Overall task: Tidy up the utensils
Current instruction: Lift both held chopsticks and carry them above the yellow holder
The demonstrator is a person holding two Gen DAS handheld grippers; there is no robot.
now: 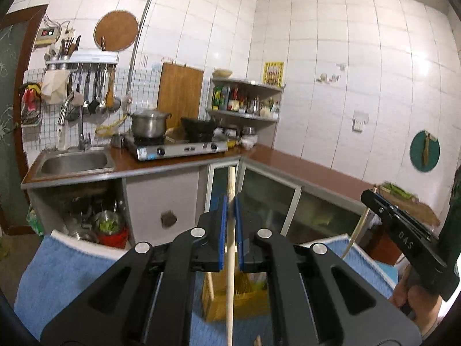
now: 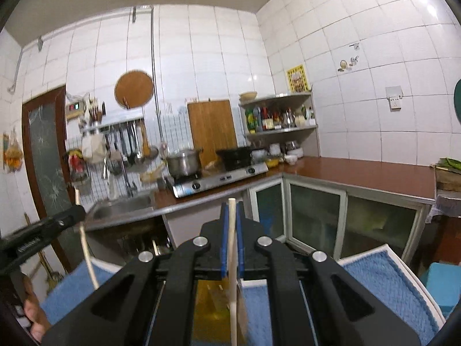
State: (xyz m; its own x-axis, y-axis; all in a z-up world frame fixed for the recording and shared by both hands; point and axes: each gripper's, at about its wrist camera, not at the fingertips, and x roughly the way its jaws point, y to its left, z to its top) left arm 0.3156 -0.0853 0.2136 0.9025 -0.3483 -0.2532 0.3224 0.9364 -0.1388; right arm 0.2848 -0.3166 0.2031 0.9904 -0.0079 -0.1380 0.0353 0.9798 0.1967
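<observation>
My left gripper is shut on a pale wooden stick-like utensil that runs upright between the blue pads and down past them. My right gripper is shut on a second pale wooden utensil, also upright. Each gripper shows in the other's view: the right one at the right with its stick, the left one at the left with its stick. Below both grippers stands a yellowish wooden utensil holder on a blue towel; it also shows in the right wrist view.
A kitchen counter runs along two walls, with a sink, a gas stove carrying a steel pot, and a corner shelf of bottles. Hanging ladles are above the sink. A cutting board with greens lies at the right.
</observation>
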